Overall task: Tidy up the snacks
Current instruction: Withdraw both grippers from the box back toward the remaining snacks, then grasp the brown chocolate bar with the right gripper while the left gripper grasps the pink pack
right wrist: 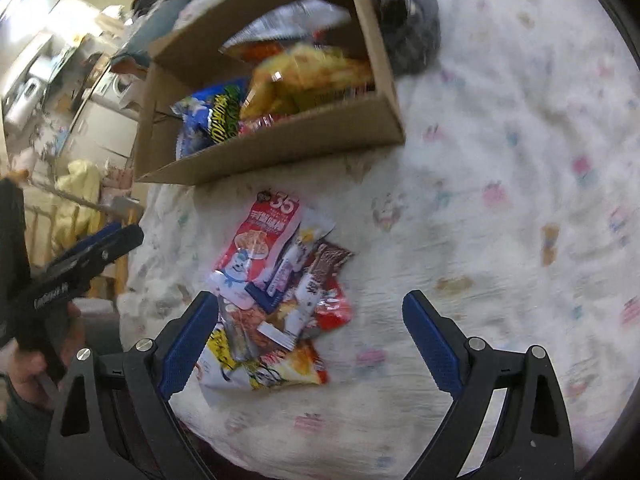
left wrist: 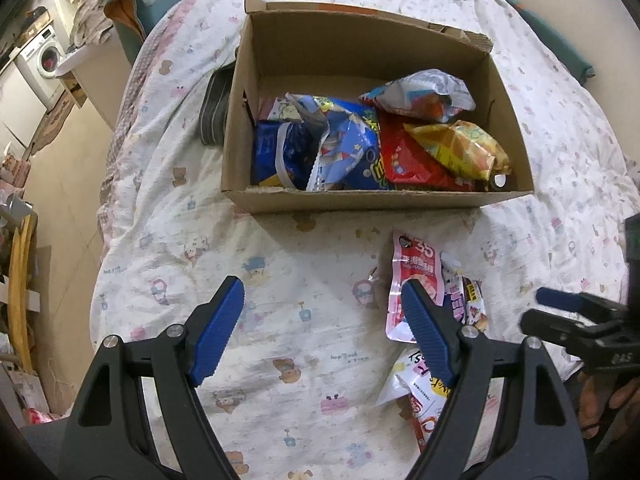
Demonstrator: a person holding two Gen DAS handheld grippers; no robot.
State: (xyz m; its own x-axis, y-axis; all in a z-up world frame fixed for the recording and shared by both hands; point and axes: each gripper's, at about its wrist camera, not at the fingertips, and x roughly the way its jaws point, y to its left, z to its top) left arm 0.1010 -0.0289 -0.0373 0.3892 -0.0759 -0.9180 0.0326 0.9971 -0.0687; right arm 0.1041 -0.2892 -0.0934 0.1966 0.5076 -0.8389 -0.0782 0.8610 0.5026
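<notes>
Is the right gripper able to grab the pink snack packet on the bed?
Probably yes. The right gripper is open above the pile, and the pink snack packet lies on top, uncovered, with nothing in between.

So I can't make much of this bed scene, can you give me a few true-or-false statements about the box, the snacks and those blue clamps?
1. The cardboard box already holds snack bags. True.
2. The pink packet lies inside the box. False: it lies on the bedsheet in front of the box, in a small pile.
3. The left gripper is clamped on a packet. False: its jaws stand open with nothing between them.
4. The right gripper is open above the pile. True.
5. The box has a closed lid. False: it is open on top.
</notes>
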